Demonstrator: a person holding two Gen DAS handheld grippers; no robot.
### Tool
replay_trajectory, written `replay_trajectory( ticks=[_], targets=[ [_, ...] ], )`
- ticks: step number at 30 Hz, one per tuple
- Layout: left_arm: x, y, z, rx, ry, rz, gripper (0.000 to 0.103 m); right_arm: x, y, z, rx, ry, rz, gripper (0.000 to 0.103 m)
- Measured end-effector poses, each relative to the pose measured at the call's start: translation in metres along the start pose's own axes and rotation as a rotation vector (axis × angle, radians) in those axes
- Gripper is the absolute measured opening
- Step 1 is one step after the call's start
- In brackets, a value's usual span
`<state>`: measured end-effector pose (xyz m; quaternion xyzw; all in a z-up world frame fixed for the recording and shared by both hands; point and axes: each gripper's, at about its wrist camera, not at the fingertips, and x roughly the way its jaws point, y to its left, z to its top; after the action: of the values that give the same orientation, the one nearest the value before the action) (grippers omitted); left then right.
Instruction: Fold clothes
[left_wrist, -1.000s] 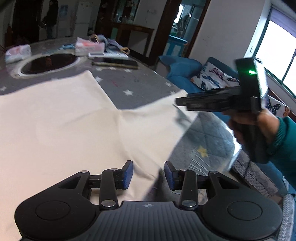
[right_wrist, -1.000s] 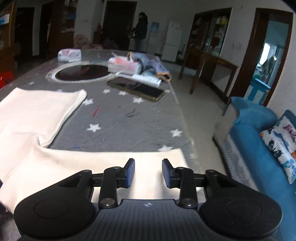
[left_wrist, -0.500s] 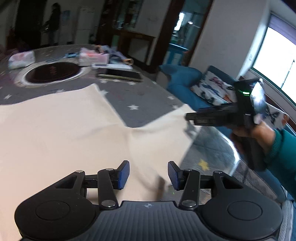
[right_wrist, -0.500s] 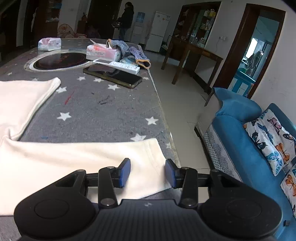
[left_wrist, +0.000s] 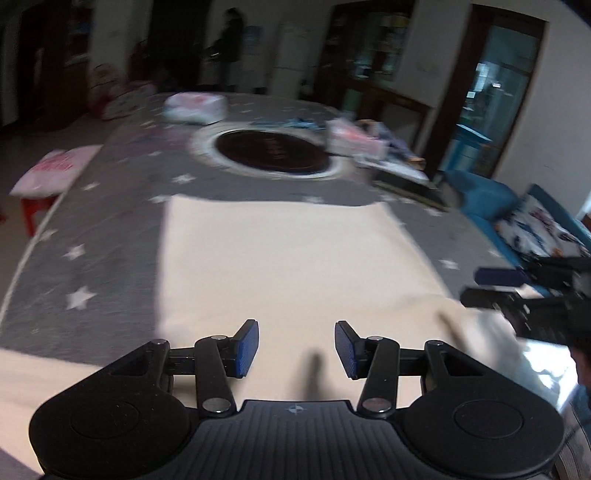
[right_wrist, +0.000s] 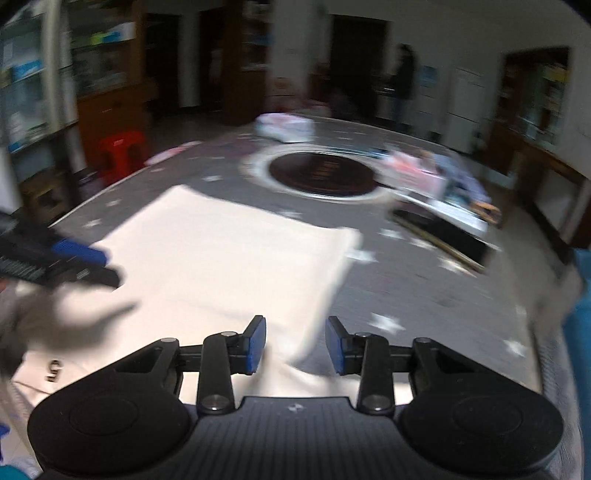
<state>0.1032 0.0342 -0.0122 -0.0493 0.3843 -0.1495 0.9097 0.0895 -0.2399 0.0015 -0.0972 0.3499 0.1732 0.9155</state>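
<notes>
A cream garment (left_wrist: 288, 266) lies spread flat on the grey star-patterned table; it also shows in the right wrist view (right_wrist: 229, 266). My left gripper (left_wrist: 296, 348) is open and empty, hovering over the garment's near part. My right gripper (right_wrist: 295, 345) is open and empty above the garment's right side edge. The right gripper appears at the right of the left wrist view (left_wrist: 517, 288), and the left gripper at the left of the right wrist view (right_wrist: 62, 262). Both views are motion-blurred.
A dark round inset (left_wrist: 273, 153) sits in the table's middle. Beyond it lie a plastic bag (left_wrist: 194, 107), a pink box (left_wrist: 354, 142), a phone and a power strip (right_wrist: 443, 229). A blue sofa (left_wrist: 517, 221) stands right of the table. A red stool (right_wrist: 122, 151) stands left.
Both grippers have swung left, from the right sleeve toward the garment's body and the table's centre. Both stay open and empty.
</notes>
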Motion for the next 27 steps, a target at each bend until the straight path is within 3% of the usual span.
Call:
replay_trajectory(
  ticks=[7,13,20,27],
  targets=[
    [-0.004,0.029,-0.012,-0.067,0.015,0.053,0.049,0.035,0.034,0.005,-0.073,0.064,0.074,0.034],
    [-0.045,-0.005,-0.036,0.029,-0.04,-0.003,0.049,0.013,0.054,-0.002,-0.142,0.052,0.11,0.035],
    [-0.052,-0.02,-0.077,0.069,0.011,-0.013,0.049,-0.006,0.096,-0.023,-0.269,0.079,0.223,0.035],
    [-0.058,-0.01,-0.058,0.01,-0.047,-0.026,0.049,-0.011,0.107,-0.026,-0.292,0.076,0.24,0.035]
  ],
)
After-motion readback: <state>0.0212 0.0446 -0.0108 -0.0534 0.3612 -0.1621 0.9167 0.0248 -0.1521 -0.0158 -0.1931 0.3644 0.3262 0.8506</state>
